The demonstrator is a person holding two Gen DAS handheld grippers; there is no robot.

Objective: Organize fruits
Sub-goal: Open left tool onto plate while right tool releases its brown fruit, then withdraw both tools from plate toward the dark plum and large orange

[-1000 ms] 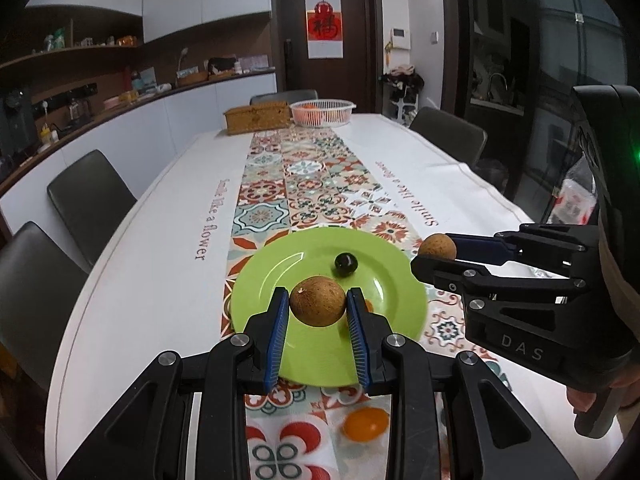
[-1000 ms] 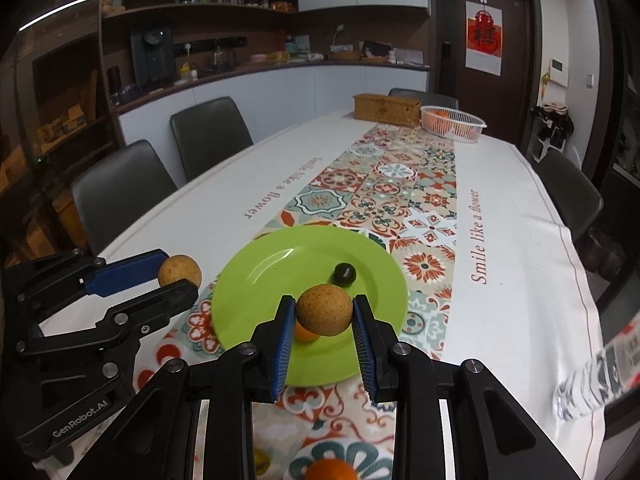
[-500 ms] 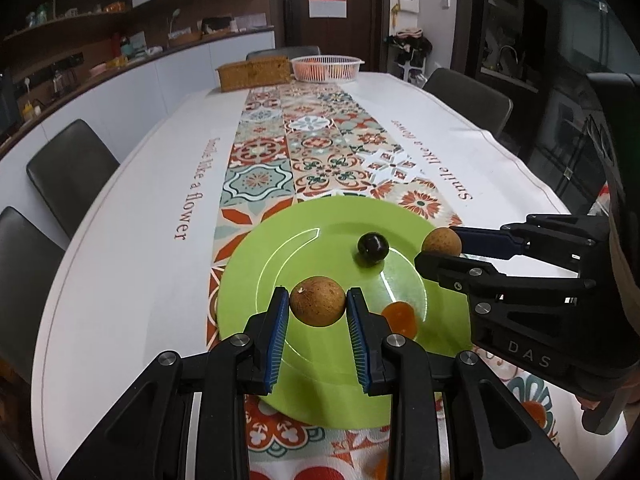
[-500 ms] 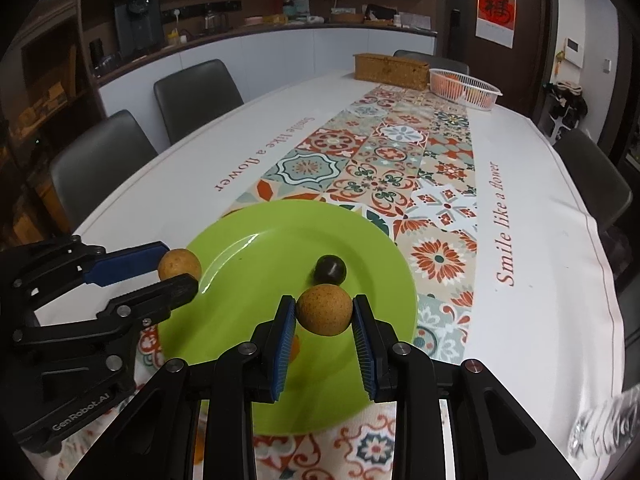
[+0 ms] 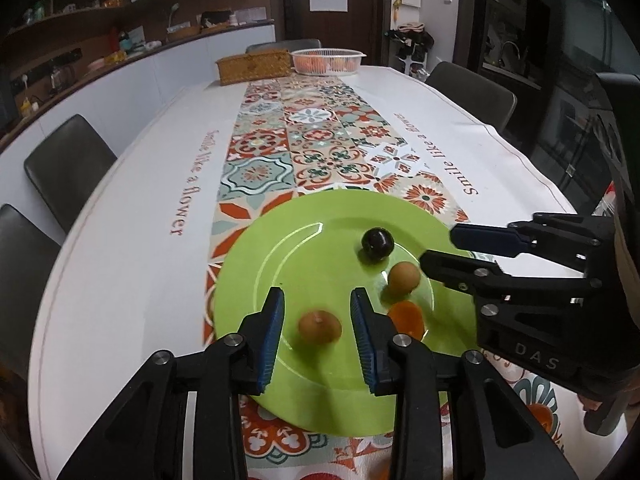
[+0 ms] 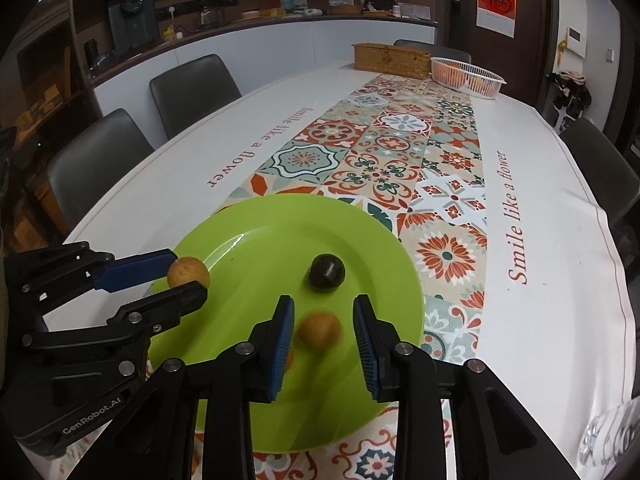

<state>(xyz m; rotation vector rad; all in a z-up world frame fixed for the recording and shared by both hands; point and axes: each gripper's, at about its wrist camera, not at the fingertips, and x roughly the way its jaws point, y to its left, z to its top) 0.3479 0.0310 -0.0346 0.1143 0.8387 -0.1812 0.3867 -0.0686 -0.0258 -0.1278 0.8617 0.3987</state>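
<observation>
Over the green plate (image 5: 248, 280) my left gripper (image 5: 317, 294) has its jaws opening. A blurred brown round fruit (image 5: 319, 326) lies between the pads with a gap on each side. My right gripper (image 6: 323, 300) is opening too, and its brown fruit (image 6: 319, 330) is loose between the pads, just above the plate. In the left wrist view the right gripper (image 5: 438, 246) reaches in from the right, with that fruit (image 5: 404, 278) below its tips. A dark round fruit (image 5: 377, 244) and an orange fruit (image 5: 406, 316) rest on the plate.
A patterned runner (image 5: 304, 140) runs down the white tablecloth. At the far end stand a wicker box (image 5: 254, 66) and a white basket (image 5: 328, 60) of orange fruit. A clear bottle (image 6: 612, 436) lies at the near right. Dark chairs (image 6: 192, 88) line the table.
Both grippers sank toward the plate, then their jaws parted. The two brown fruits left the pads and dropped toward the plate.
</observation>
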